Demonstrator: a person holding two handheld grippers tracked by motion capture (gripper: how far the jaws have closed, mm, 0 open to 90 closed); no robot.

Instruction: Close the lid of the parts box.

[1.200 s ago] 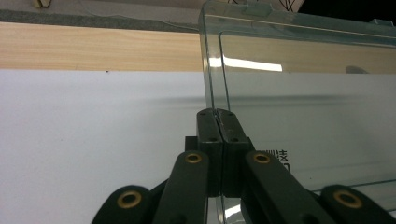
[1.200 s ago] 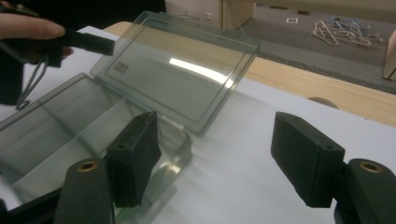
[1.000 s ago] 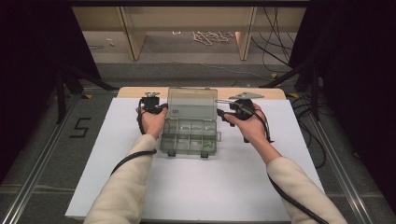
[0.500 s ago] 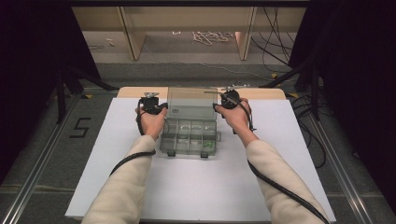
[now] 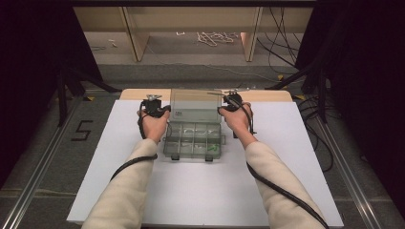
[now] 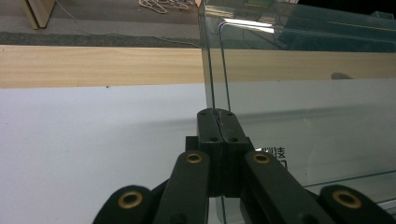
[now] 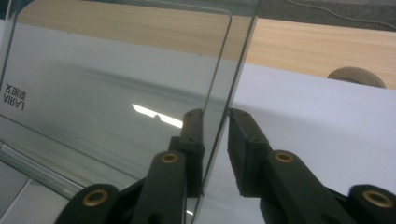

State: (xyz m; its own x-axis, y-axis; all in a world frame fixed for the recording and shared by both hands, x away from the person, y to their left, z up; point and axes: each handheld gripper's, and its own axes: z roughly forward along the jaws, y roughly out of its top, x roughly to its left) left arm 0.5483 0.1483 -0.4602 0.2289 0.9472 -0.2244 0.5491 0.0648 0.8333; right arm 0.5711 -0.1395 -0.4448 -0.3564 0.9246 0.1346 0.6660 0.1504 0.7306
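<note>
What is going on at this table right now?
A person is handling a clear plastic compartment box on a white table with a gripper in each hand. Its transparent lid stands raised. The left gripper is shut on the lid's left edge. The right gripper straddles the lid's right edge; its jaws have just been closing, but a gap shows beside the outer pad, so it is not clamped yet. Something small and green lies in one compartment.

Both forearms reached forward from the near edge, sleeves parallel, hands level with each other. The left gripper (image 6: 219, 122) had its jaws pressed fully together, pointing forward. The right gripper (image 7: 215, 126) had just been closing, a narrow gap left between its pads.
</note>
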